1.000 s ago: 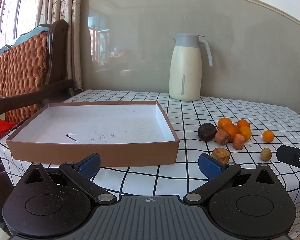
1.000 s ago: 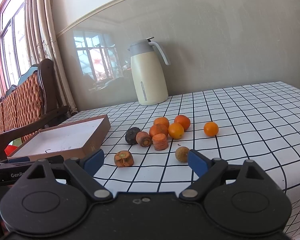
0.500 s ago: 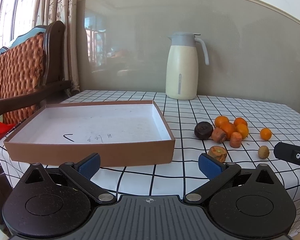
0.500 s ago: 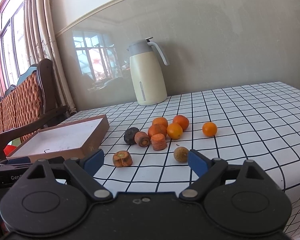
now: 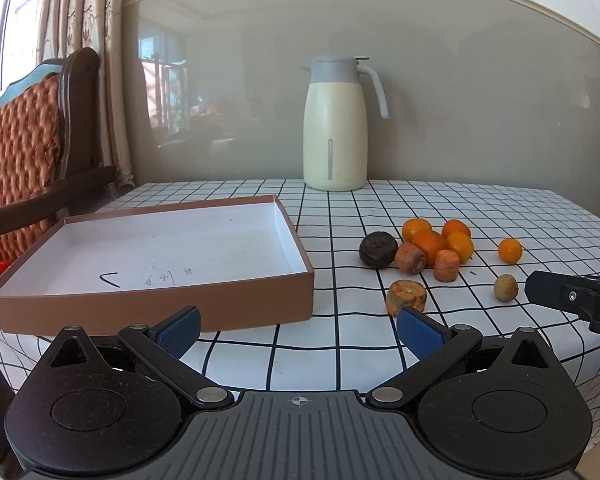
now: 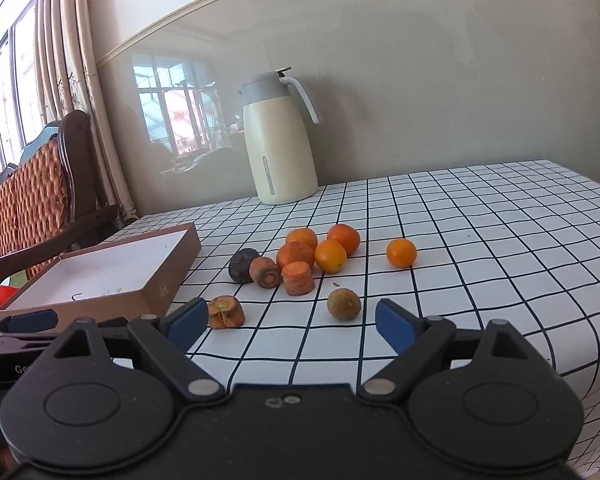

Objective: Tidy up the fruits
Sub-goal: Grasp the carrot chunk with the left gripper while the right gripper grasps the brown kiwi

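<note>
Brown cardboard: shallow box (image 5: 152, 304) with a white inside, on the left of the checked worktop (image 5: 340, 344), nothing in it but pen marks
Orange cluster: four oranges (image 6: 331, 255) bunched together right of the box, a fifth orange (image 6: 401, 253) apart on their right
Carrot pieces: two stubs (image 6: 298, 278) touching the cluster's near side, a third carrot stub (image 6: 226, 312) alone, nearer the worktop's front edge
Dark fruit: round, blackish (image 6: 243, 265), at the cluster's left end, touching a carrot stub
Small brownish fruit: alone (image 6: 343, 304), in front of the oranges
Left tongs: (image 5: 299, 326) spread wide, nothing between the blue pads, held over the front edge, in front of the box's near right corner
Right tongs: (image 6: 291, 322) spread wide, holding nothing, facing the fruit; the lone carrot stub sits just beyond the left pad, the brownish fruit between the pads but farther off
Jug: cream with a grey lid (image 5: 335, 124), upright at the back by the wall
Chair: woven back, dark wood frame (image 5: 24, 148), left of the worktop
</note>
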`<act>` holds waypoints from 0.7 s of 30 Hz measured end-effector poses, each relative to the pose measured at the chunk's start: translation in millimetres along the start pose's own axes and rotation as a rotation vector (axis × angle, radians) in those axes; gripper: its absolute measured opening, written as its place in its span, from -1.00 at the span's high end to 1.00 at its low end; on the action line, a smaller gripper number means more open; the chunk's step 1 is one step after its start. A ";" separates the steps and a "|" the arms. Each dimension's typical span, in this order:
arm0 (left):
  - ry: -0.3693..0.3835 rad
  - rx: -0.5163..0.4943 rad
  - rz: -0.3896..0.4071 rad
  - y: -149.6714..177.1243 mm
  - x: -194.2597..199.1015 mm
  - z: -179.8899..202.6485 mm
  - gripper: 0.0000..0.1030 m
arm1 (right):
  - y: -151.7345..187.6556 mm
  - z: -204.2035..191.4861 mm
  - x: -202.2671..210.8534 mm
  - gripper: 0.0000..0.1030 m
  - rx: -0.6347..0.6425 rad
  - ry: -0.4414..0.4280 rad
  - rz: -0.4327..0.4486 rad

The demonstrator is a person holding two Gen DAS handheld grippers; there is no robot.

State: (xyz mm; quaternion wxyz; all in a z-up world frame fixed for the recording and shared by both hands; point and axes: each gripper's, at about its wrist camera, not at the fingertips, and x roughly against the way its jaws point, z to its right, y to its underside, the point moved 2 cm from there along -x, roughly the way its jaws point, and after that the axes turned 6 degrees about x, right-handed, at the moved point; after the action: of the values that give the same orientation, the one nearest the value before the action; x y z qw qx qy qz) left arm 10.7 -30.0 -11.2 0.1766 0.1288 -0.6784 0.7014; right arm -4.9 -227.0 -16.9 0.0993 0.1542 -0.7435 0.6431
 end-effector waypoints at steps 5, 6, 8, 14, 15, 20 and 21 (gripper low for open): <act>0.041 -0.011 -0.020 0.2 -3.2 9.6 -1.00 | 1.6 3.0 -3.3 -0.61 0.006 0.027 -0.020; 0.047 -0.016 -0.022 0.1 -4.0 11.9 -1.00 | 1.8 3.5 -3.8 -0.59 0.005 0.028 -0.024; 0.055 -0.029 -0.025 0.4 -5.4 16.3 -1.00 | 2.1 3.8 -4.7 -0.55 0.006 0.030 -0.029; 0.080 -0.041 -0.031 -1.2 -8.2 24.4 -1.00 | 0.5 6.5 -5.6 -0.53 -0.005 0.028 -0.034; 0.083 -0.043 -0.033 -1.7 -8.8 25.4 -1.00 | -0.1 7.0 -5.5 -0.53 -0.007 0.028 -0.034; 0.098 -0.052 -0.042 -2.8 -12.5 31.1 -1.00 | -2.4 8.1 -7.4 -0.52 -0.004 0.029 -0.044; 0.101 -0.053 -0.045 -3.0 -13.6 32.5 -1.00 | -3.1 8.4 -7.9 -0.52 -0.005 0.029 -0.046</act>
State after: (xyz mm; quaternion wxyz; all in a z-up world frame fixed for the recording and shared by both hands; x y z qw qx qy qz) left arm 22.3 -63.4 -12.7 0.2296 0.1035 -0.6840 0.6846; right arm 4.1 -234.9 -18.1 0.1254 0.1616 -0.7397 0.6411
